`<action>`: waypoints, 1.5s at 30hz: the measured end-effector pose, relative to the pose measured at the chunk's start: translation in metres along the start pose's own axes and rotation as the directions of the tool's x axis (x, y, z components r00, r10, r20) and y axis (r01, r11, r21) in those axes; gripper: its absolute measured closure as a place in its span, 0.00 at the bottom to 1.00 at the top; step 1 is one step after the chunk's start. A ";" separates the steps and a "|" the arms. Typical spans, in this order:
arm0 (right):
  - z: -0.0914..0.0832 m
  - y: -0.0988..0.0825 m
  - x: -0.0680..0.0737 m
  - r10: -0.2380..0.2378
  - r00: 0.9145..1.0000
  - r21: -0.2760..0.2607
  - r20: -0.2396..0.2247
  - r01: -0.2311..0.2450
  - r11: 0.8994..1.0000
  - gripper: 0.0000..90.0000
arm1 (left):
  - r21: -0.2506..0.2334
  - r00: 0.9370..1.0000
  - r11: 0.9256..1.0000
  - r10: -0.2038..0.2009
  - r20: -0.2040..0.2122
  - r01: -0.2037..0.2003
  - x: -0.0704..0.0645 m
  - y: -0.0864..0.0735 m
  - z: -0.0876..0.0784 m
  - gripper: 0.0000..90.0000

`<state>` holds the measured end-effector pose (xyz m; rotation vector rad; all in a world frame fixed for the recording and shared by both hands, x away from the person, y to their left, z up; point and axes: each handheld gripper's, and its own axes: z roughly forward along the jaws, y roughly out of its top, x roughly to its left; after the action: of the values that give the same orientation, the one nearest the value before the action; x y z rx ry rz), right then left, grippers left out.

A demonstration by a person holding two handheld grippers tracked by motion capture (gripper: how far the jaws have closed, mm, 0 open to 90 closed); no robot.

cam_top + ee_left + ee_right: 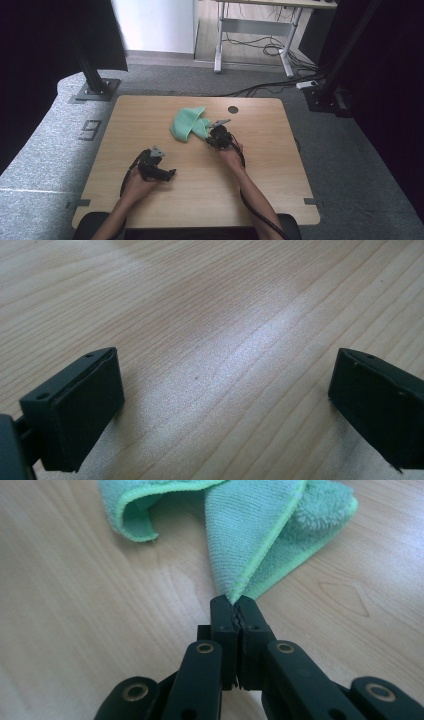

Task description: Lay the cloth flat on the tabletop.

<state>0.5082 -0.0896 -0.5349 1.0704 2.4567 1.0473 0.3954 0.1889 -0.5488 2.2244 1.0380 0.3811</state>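
Wooden tabletop [150, 120], pale and with fine grain, carries everything in this moment. On its far half, a little left of a small dark round hole [233, 109], lies a green cloth [188, 125]. It is soft, with a lighter stitched edge, and it is folded loosely, so that one part curls over and makes a hollow on its left side in the right gripper view.

From the bottom of the high view two forearms come in. The right hand [231, 154] reaches forward to the near right side of the cloth. The right tool [214, 134] touches the cloth there. In the right gripper view the right tool [235, 605] is clenched on one corner of the cloth [260, 535]: the stitched edge runs down into the narrow slit where the two black jaws meet, and the rest of the cloth spreads away from the tips, resting on the wood behind them.

The left hand [136, 184] rests on the near left part of the tabletop, well apart from the cloth. The left tool [167, 173] is released: in the left gripper view the left tool [225, 390] has its two black pads [82, 405] wide apart, with bare wood between them.
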 end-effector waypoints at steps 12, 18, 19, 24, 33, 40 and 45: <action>-0.033 -0.023 0.014 -0.046 0.997 -0.005 -0.056 0.046 0.999 0.97 | 0.000 1.000 1.000 0.000 0.000 0.000 0.000 0.000 0.000 0.02; -0.043 -0.034 0.021 -0.052 0.996 -0.008 -0.069 0.052 0.999 0.97 | 0.000 1.000 1.000 0.001 0.000 -0.001 0.000 0.000 0.000 0.01; -0.045 -0.035 0.023 -0.055 0.996 -0.009 -0.071 0.054 0.998 0.97 | 0.000 1.000 1.000 0.001 -0.001 -0.001 0.000 0.000 0.000 0.01; -0.056 -0.043 0.030 -0.064 0.995 -0.011 -0.080 0.063 0.998 0.97 | 0.000 1.000 1.000 0.000 -0.002 0.000 0.000 0.000 0.000 0.02; -0.072 -0.062 0.036 -0.048 0.995 -0.002 -0.088 0.048 0.999 0.97 | 0.004 1.000 1.000 -0.005 -0.005 0.005 -0.003 0.001 -0.002 0.06; -0.085 -0.077 0.041 -0.033 0.995 0.000 -0.094 0.033 0.999 0.97 | 0.012 1.000 1.000 0.010 0.028 -0.010 -0.012 0.007 -0.005 0.17; -0.092 -0.091 0.044 0.001 0.995 0.007 -0.098 0.000 1.000 0.97 | -0.032 0.997 0.998 0.053 0.059 -0.051 -0.027 0.017 -0.012 0.18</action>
<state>0.3848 -0.1476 -0.5326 1.0447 2.5381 1.1181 0.3816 0.1651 -0.5282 2.2249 0.9384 0.3480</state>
